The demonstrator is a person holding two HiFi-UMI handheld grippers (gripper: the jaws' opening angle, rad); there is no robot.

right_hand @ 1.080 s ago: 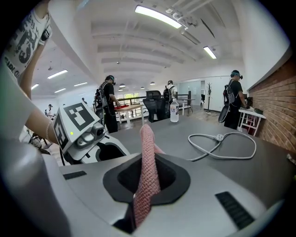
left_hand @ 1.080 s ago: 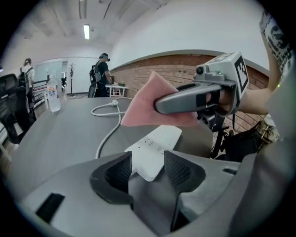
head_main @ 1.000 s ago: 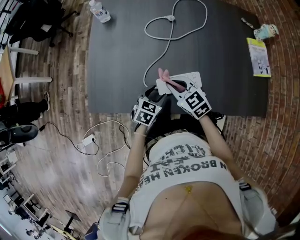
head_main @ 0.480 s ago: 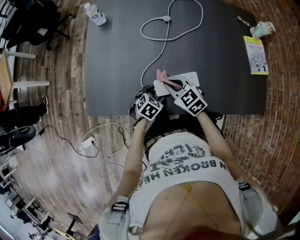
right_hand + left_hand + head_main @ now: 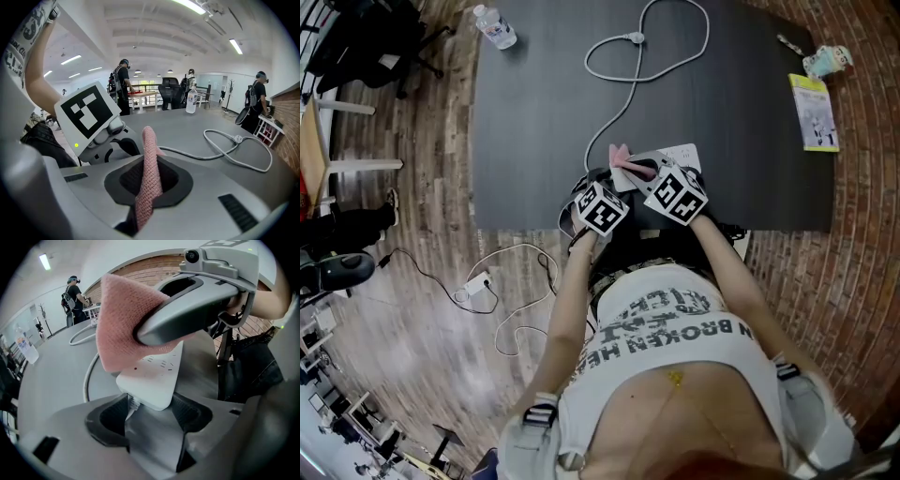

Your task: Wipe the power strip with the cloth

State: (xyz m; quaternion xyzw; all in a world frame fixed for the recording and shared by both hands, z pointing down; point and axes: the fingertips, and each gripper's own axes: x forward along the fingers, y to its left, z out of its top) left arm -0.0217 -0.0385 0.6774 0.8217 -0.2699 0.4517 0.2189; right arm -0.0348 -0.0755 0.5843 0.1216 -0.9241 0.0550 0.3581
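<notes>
A white power strip (image 5: 677, 154) (image 5: 154, 376) lies near the dark table's front edge, its grey cable (image 5: 623, 103) looping away. In the left gripper view its near end sits between the wide jaws of my left gripper (image 5: 604, 185) (image 5: 150, 411). A gap shows at the left pad, so the pads do not clamp it. My right gripper (image 5: 645, 170) (image 5: 149, 180) is shut on a pink cloth (image 5: 626, 161) (image 5: 121, 329) (image 5: 149, 164). It holds the cloth down on the strip's top, just above the left jaws.
On the black table (image 5: 534, 112) a water bottle (image 5: 499, 23) stands at the far left corner. A yellow-green booklet (image 5: 817, 112) and a small packet (image 5: 828, 61) lie at the far right. A charger with cords (image 5: 478, 281) rests on the wood floor. Several people stand in the background.
The two grippers have drawn closer together. The right one slid the cloth left along the strip toward its near end, and the left one edged up toward the strip.
</notes>
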